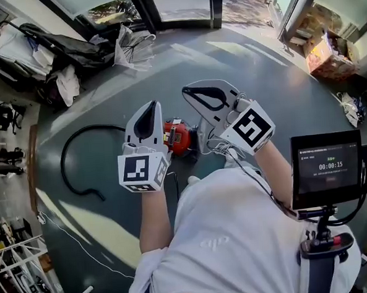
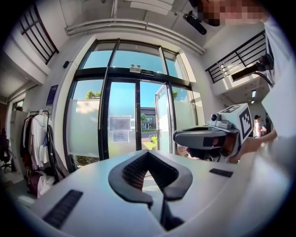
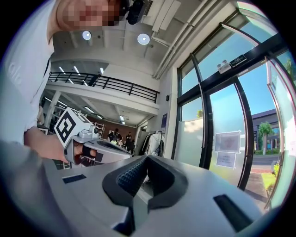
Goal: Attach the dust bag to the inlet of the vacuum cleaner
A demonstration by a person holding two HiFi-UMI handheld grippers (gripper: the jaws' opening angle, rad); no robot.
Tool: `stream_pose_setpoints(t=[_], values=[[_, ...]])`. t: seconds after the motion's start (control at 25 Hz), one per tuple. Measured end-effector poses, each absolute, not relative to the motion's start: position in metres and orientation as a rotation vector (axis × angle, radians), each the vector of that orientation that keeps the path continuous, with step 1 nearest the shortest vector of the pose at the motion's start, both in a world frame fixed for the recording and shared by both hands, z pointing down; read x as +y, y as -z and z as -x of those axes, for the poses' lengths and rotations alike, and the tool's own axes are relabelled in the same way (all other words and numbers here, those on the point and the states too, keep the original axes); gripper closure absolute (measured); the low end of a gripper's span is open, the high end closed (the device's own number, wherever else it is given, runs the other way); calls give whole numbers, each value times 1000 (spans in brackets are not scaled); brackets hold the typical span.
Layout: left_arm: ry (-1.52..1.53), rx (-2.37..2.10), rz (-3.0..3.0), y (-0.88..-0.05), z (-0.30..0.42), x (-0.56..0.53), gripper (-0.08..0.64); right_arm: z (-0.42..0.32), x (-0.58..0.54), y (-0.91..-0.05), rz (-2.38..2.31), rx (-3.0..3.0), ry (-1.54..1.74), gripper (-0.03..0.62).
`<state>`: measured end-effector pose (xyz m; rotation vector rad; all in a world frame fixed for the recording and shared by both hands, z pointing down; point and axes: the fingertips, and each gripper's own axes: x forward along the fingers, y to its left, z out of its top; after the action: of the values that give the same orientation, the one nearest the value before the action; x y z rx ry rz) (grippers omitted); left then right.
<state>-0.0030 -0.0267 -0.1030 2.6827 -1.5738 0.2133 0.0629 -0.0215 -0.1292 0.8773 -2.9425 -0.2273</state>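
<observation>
Both claws shut, nothing between jaws. Your left gripper (image 1: pixel 150 107) and right gripper (image 1: pixel 190 93) are up, level, noses toward glass doors (image 2: pixel 138 115). Vacuum cleaner (image 1: pixel 178 137) is on floor below, between them, neither hand clearly nearer. Dust bag: can't spot it. Next reach, by my read, goes straight down.

Sunlit grey floor (image 1: pixel 253 76) before tall glass doors (image 2: pixel 138 115)
</observation>
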Motion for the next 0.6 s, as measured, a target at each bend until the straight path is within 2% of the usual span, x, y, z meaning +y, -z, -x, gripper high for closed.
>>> stream_pose_setpoints(t=[0.6], values=[[-145,-1495,-2727,106,-10,-39,555,-80,-33,137,-981,-2929,282,581]])
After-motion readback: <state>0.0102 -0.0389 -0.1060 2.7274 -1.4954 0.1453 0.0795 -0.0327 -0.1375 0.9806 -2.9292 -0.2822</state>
